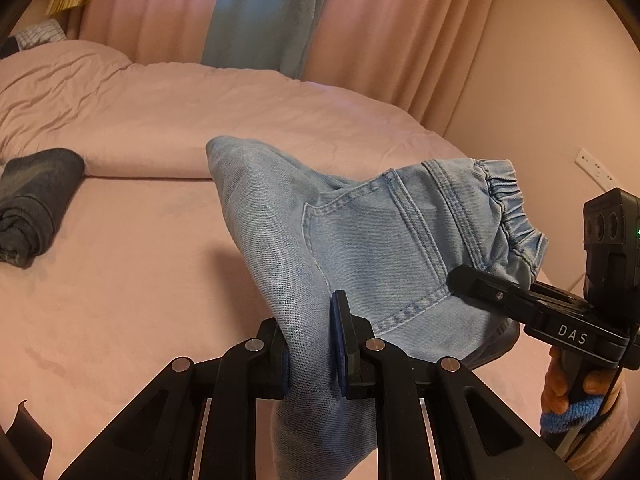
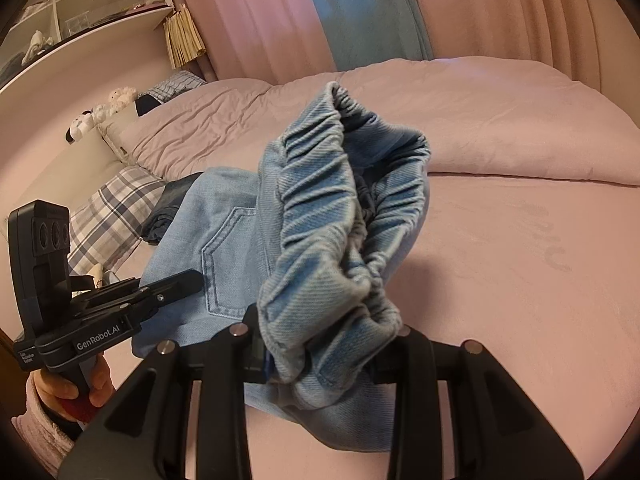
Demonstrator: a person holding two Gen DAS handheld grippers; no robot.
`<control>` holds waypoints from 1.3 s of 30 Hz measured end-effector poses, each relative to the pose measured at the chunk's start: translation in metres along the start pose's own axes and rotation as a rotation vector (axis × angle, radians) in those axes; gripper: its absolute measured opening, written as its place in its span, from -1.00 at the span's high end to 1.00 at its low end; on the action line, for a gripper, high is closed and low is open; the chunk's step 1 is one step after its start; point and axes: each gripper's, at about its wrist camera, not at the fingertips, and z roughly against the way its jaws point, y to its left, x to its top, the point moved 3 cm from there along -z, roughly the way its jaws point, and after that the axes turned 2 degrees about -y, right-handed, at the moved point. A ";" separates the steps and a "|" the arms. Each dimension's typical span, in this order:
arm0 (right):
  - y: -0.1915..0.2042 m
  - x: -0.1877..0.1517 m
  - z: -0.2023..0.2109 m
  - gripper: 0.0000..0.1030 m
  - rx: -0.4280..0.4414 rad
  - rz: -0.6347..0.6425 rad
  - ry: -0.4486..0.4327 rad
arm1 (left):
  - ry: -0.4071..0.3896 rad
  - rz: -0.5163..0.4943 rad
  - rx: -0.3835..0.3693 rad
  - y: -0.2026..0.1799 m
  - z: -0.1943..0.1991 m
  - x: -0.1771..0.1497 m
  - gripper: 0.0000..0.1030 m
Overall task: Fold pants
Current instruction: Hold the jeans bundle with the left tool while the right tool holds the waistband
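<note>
Light blue denim pants point(image 1: 360, 240) with an elastic waistband point(image 2: 340, 208) hang lifted over the pink bed. My left gripper point(image 1: 310, 354) is shut on a fold of the seat fabric beside the back pocket point(image 1: 376, 248). My right gripper point(image 2: 320, 356) is shut on the bunched waistband end, which hides its fingertips. In the left wrist view the right gripper point(image 1: 472, 280) reaches in from the right at the waistband. In the right wrist view the left gripper point(image 2: 188, 280) comes in from the left at the pocket.
The pink bed sheet point(image 1: 120, 300) lies below, with a rumpled pink duvet point(image 1: 160, 112) behind. A folded dark garment point(image 1: 32, 204) lies at the left. A plaid pillow point(image 2: 108, 216), shelves point(image 2: 80, 12) and curtains point(image 1: 380, 32) surround the bed.
</note>
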 end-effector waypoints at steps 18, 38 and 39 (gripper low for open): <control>-0.009 -0.005 -0.056 0.36 -0.012 -0.041 0.106 | 0.118 0.062 0.027 0.031 -0.047 -0.023 0.73; -0.028 -0.049 -0.116 0.21 -0.024 -0.200 0.283 | 0.188 0.132 0.051 0.057 -0.069 -0.053 0.69; -0.029 -0.049 -0.116 0.21 -0.028 -0.197 0.284 | 0.190 0.133 0.052 0.056 -0.069 -0.053 0.69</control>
